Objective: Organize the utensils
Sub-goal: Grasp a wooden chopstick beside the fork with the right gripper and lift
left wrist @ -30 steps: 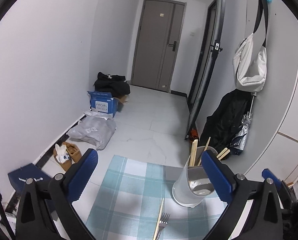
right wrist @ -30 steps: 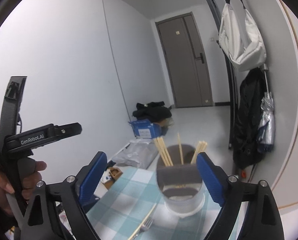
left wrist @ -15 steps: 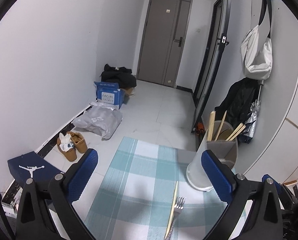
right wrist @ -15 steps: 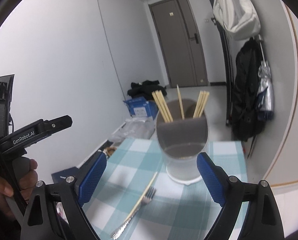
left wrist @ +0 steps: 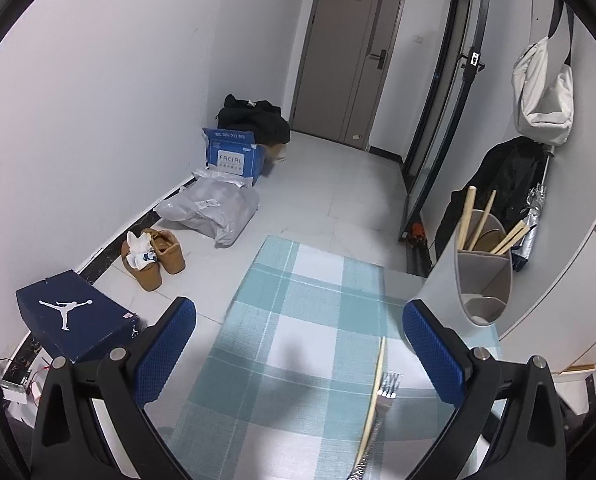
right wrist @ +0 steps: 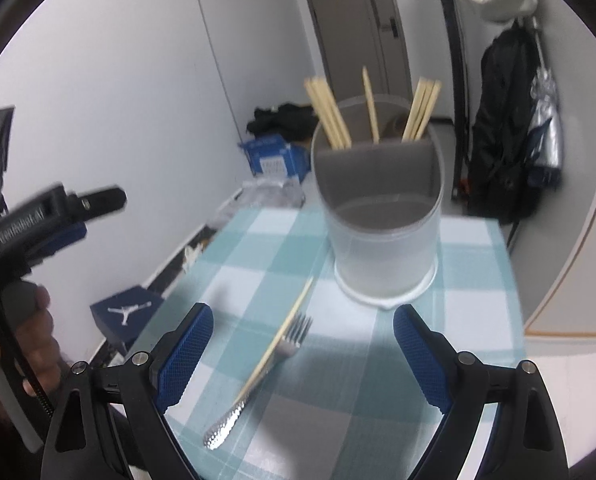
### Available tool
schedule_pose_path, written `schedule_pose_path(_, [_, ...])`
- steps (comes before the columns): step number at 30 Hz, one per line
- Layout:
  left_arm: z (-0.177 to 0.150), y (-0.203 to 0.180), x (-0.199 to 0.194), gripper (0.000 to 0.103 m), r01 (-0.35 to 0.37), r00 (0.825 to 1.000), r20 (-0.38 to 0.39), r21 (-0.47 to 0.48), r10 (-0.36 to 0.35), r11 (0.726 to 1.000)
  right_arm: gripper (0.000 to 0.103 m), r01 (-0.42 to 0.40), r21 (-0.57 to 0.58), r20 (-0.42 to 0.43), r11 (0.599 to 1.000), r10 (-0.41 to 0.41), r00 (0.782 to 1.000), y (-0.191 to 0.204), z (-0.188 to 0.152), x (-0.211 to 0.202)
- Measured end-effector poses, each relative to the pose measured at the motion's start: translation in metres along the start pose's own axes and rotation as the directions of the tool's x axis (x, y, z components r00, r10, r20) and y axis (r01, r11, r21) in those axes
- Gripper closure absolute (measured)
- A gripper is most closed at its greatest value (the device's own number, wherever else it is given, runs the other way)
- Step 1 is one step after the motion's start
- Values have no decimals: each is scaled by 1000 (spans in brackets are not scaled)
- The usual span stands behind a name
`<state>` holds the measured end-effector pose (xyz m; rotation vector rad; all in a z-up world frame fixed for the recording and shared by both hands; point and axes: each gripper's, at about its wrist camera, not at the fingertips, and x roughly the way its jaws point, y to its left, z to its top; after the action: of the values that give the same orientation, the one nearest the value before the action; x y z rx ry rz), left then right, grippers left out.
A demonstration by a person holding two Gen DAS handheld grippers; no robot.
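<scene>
A silver fork (right wrist: 258,376) and a single wooden chopstick (right wrist: 286,328) lie side by side on the blue-and-white checked cloth (right wrist: 254,248). Behind them stands a frosted utensil holder (right wrist: 381,236) with a grey divider and several chopsticks in its back half. My right gripper (right wrist: 301,356) hovers open just above the fork, nothing between its blue pads. My left gripper (left wrist: 298,352) is also open and empty over the cloth; the fork (left wrist: 383,396) and chopstick (left wrist: 373,392) lie toward its right finger, the holder (left wrist: 481,276) beyond it.
The table's left edge drops to a tiled floor with a dark blue shoebox (left wrist: 74,324), tan shoes (left wrist: 154,260), a grey bag (left wrist: 214,212) and a blue carton (left wrist: 234,156). A black coat and umbrella (right wrist: 513,128) hang on the right. A hand (right wrist: 14,344) holds the left gripper.
Both grippers have sunk toward the table and tipped downward. The fork, chopstick and holder now appear larger and higher in both views. Both jaws stayed open.
</scene>
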<state>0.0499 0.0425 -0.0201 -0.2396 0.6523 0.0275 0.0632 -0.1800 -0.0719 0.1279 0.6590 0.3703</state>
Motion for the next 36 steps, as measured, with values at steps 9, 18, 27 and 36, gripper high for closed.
schedule_pose_path(9, [5, 17, 14, 1, 10, 998, -64, -73, -15, 997, 23, 29, -4, -199, 1000, -29, 980, 2, -17, 55])
schedule_pose_path(18, [8, 28, 23, 1, 8, 995, -96, -132, -21, 991, 55, 20, 63, -301, 998, 0, 954, -11, -18, 102])
schedule_pose_path(27, [11, 37, 28, 1, 9, 993, -116, -166, -28, 986, 73, -37, 33, -300, 999, 45, 953, -9, -8, 121])
schedule_pose_path(36, [9, 37, 34, 1, -3, 990, -138, -175, -21, 985, 95, -61, -21, -300, 998, 52, 952, -4, -3, 116])
